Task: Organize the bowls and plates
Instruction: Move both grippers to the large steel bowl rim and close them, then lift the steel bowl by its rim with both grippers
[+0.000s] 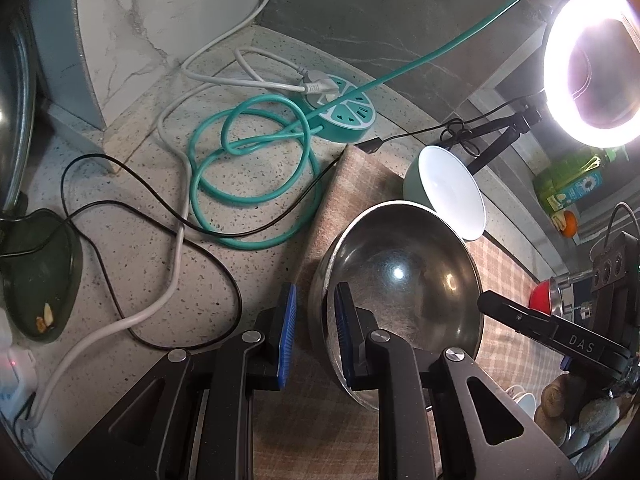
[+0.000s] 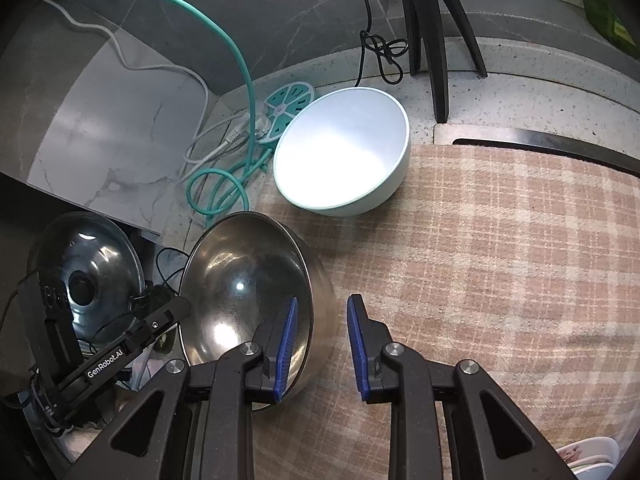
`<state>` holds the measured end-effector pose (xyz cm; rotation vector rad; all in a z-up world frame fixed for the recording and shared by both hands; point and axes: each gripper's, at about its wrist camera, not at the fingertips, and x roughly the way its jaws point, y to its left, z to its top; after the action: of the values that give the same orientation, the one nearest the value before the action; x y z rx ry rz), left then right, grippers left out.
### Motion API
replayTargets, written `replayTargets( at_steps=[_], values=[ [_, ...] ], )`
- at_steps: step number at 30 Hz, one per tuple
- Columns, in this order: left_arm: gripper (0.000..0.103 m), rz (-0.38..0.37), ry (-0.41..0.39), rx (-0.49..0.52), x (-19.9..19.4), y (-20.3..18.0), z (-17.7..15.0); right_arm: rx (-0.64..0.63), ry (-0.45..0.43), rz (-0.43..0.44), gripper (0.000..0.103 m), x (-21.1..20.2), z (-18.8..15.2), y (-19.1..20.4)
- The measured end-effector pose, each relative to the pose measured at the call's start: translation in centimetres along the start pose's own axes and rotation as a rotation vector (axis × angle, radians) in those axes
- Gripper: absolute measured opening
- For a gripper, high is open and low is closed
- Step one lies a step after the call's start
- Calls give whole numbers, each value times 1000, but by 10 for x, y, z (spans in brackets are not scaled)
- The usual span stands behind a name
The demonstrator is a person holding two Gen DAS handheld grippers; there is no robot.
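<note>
A steel bowl (image 1: 404, 280) sits on the checked cloth (image 1: 508, 292); it also shows in the right wrist view (image 2: 244, 288). My left gripper (image 1: 316, 336) is open, its jaws straddling the bowl's left rim, one pad outside and one inside. My right gripper (image 2: 320, 348) is open and straddles the bowl's right rim the same way. A pale green bowl with a white inside (image 1: 448, 196) stands just behind the steel bowl on the cloth, and shows in the right wrist view (image 2: 344, 152).
A teal power strip (image 1: 340, 108) with coiled teal, white and black cables lies on the speckled counter (image 1: 120, 248). A ring light (image 1: 592, 76) on a tripod (image 2: 432, 28) stands behind. A glass pot lid (image 2: 88, 272) lies left. White dishes (image 2: 588, 460) sit at bottom right.
</note>
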<state>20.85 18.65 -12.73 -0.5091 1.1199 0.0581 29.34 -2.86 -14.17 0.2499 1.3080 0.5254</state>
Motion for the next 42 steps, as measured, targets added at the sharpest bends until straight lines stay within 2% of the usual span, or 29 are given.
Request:
replayTargets(
  at_steps=[4, 5, 12, 31, 42],
  values=[
    [16, -7, -1, 9, 1, -3, 1, -3, 11, 4, 13, 5, 0, 2],
    [13, -8, 1, 11, 2, -4, 0, -4, 13, 6, 12, 6, 0, 2],
    [11, -6, 0, 15, 5, -3, 0, -15, 13, -4, 8, 9, 0, 6],
    [11, -2, -12, 8, -6, -4, -6, -1, 29, -5, 8, 0, -8, 7],
    [11, -15, -22, 9, -20, -6, -21, -5, 27, 2, 8, -16, -25, 11]
  ],
)
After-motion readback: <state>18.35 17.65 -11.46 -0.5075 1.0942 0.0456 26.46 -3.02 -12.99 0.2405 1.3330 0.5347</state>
